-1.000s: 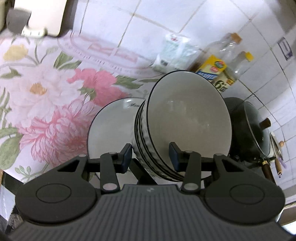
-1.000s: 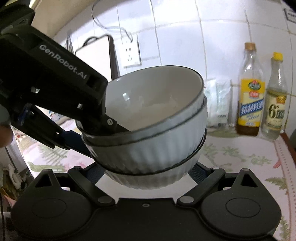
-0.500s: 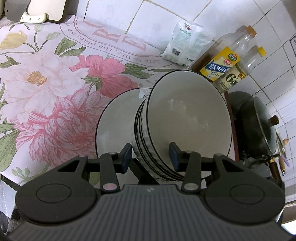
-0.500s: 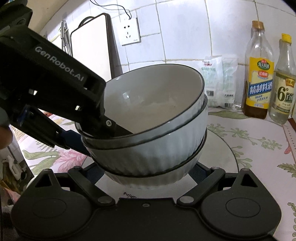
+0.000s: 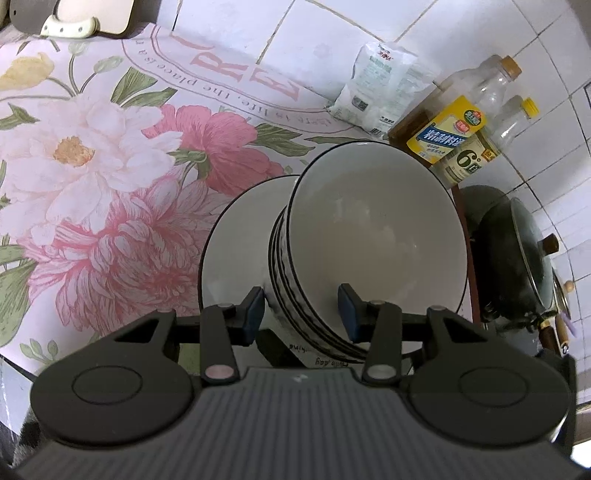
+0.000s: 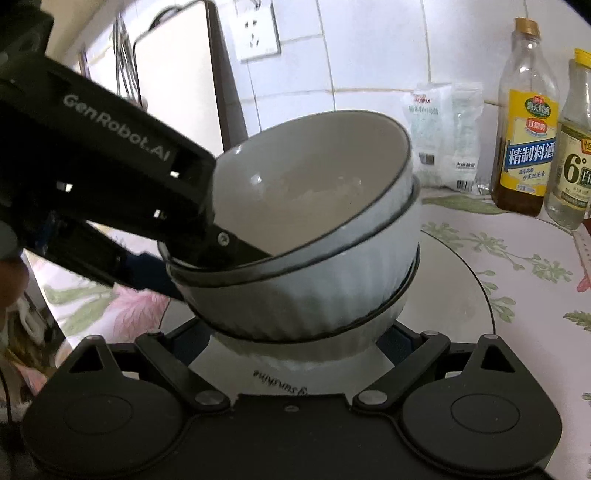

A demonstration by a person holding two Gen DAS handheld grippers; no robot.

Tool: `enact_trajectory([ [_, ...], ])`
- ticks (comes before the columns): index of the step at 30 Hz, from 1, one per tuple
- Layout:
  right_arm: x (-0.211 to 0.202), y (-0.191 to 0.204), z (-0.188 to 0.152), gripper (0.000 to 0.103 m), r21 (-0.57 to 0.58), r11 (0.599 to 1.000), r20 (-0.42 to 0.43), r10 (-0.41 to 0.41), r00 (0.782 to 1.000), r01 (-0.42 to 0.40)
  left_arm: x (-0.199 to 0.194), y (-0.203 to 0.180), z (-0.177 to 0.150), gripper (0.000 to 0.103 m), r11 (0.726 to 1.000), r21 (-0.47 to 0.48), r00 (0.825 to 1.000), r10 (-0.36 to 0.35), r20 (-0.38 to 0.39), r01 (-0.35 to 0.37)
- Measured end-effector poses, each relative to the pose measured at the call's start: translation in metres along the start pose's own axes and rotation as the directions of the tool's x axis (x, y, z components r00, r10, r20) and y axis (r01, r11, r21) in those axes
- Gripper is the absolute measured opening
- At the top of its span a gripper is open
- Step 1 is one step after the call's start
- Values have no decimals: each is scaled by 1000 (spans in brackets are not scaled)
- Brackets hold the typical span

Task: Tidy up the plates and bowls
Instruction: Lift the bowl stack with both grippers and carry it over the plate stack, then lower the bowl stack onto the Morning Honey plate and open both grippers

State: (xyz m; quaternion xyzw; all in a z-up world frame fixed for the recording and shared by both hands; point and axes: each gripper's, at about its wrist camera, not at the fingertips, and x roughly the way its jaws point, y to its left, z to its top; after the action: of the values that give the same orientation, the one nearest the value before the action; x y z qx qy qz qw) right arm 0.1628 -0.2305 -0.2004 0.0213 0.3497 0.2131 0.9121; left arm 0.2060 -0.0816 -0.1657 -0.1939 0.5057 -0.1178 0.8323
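A stack of three white ribbed bowls (image 5: 369,240) with dark rims hangs tilted just over a white plate (image 5: 229,251) on the flowered tablecloth (image 5: 92,166). My left gripper (image 5: 301,310) is shut on the stack's near wall, one pad inside the top bowl and one outside. In the right wrist view the same stack (image 6: 314,258) fills the middle, with the left gripper (image 6: 207,236) clamped on its left rim. My right gripper (image 6: 295,343) is shut on the bottom bowl's base, its fingertips hidden under the bowl. The plate (image 6: 454,295) lies below.
Two bottles (image 6: 528,147) and a white bag (image 6: 443,136) stand against the tiled wall behind the plate. A dark lidded pot (image 5: 517,251) sits to the right. A cutting board (image 6: 177,92) leans at the back left, beside a wall socket (image 6: 255,33).
Both grippers have sunk with the bowl stack toward the plate, which now shows larger. The right wrist view has tipped downward. Neither grip has changed.
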Motion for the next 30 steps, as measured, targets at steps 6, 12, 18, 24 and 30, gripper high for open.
enact_trajectory([
  [6, -22, 9, 1, 98, -10, 994, -44, -113, 993, 113, -7, -6, -1, 48, 999, 33, 999, 27, 26, -28],
  [12, -59, 12, -2, 98, 79, 987, -31, -140, 990, 142, -42, -12, -6, 56, 992, 119, 996, 35, 83, -45],
  [18, -100, 21, 12, 98, 172, 970, 17, -177, 984, 171, -87, -14, -11, 59, 980, 182, 988, 50, 145, -76],
  [24, -138, 40, 39, 98, 141, 954, 12, -270, 963, 265, -136, -22, -16, 68, 952, 281, 983, 74, 170, -120],
  [30, -182, 51, 63, 99, 179, 922, -16, -346, 938, 343, -189, -29, -16, 86, 935, 312, 972, 108, 209, -171],
])
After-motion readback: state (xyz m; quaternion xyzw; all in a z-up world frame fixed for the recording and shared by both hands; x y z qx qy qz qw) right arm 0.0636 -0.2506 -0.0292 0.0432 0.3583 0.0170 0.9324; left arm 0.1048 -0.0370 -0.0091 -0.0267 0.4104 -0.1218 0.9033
